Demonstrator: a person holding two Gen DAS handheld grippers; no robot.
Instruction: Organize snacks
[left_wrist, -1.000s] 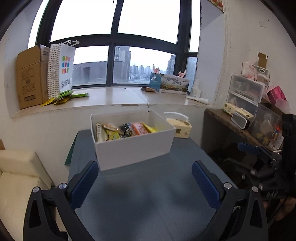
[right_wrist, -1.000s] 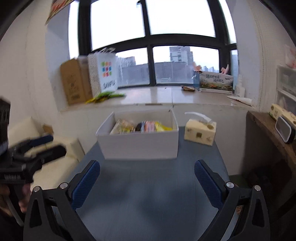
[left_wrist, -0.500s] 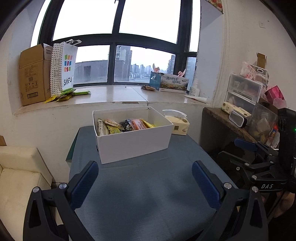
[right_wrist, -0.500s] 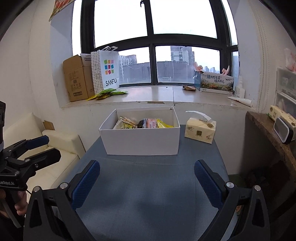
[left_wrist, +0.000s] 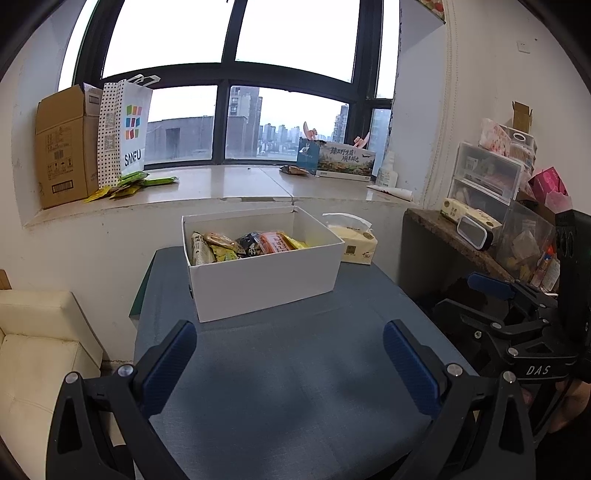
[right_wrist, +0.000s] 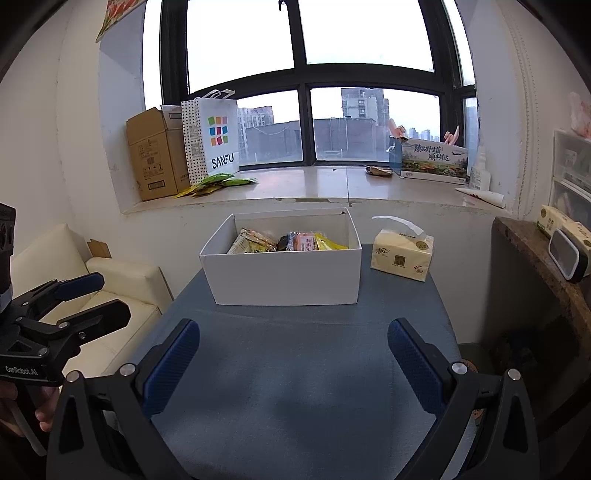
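Observation:
A white open box (left_wrist: 264, 280) stands at the far side of the blue-grey table (left_wrist: 288, 384); it also shows in the right wrist view (right_wrist: 284, 275). Several snack packets (left_wrist: 247, 245) lie inside it, also visible in the right wrist view (right_wrist: 290, 242). My left gripper (left_wrist: 290, 354) is open and empty over the table's near part, well short of the box. My right gripper (right_wrist: 293, 356) is open and empty too, the same distance back. Each gripper shows at the other view's edge: the right one (left_wrist: 517, 306), the left one (right_wrist: 66, 302).
A tissue pack (right_wrist: 402, 254) lies right of the box. The windowsill holds a cardboard box (left_wrist: 62, 147), a SANFU bag (left_wrist: 127, 129), green packets (left_wrist: 129, 184) and a printed carton (left_wrist: 338, 160). A cream sofa (left_wrist: 33, 354) is left; a cluttered shelf (left_wrist: 491, 221) is right.
Both grippers have drawn back from the box, which now looks smaller and farther off. Both stay open and empty.

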